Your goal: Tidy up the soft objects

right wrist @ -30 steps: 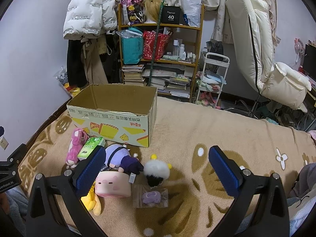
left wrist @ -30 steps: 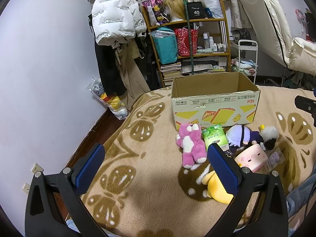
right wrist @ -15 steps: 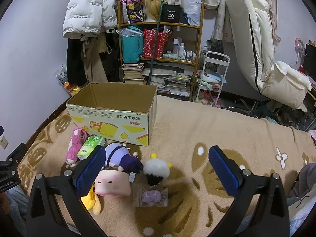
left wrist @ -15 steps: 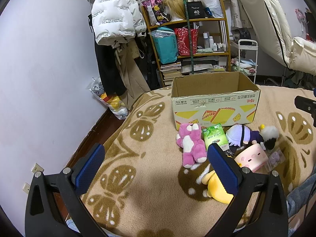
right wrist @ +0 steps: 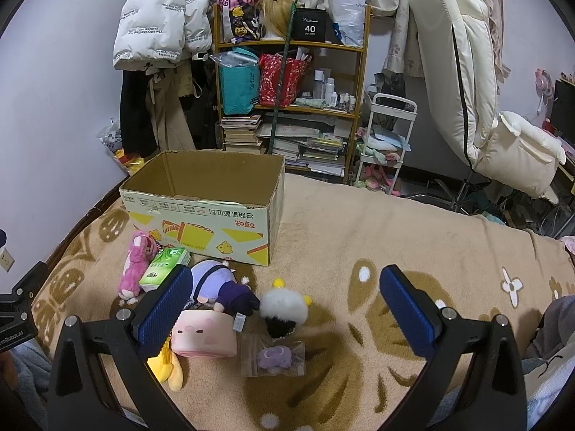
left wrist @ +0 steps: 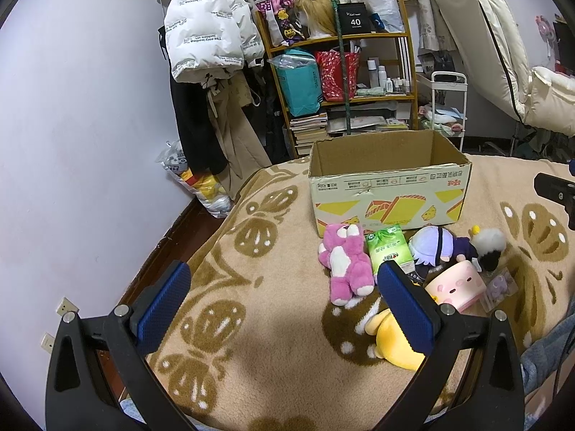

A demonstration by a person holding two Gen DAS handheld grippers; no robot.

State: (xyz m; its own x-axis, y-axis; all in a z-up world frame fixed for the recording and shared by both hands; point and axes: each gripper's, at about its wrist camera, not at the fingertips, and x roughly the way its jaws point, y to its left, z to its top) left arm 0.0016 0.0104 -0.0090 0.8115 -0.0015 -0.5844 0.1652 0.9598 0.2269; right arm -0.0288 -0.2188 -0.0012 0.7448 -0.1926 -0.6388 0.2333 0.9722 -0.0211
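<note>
Over the blanket [right wrist: 359, 222] we are holding both grippers [left wrist: 284, 309] [right wrist: 285, 309] wide, aiming squarely at one plush [right wrist: 284, 310] before closing gently.

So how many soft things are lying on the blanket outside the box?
7: pink bear, green tissue pack, purple-haired doll, pink block plush, yellow plush, fluffy white-and-black toy, bagged purple plush. Others may be hidden.

A cluttered wooden shelf [right wrist: 287, 107] stood against the lilac wall [left wrist: 72, 143], beside a hanging white puffer jacket [right wrist: 158, 21].
</note>
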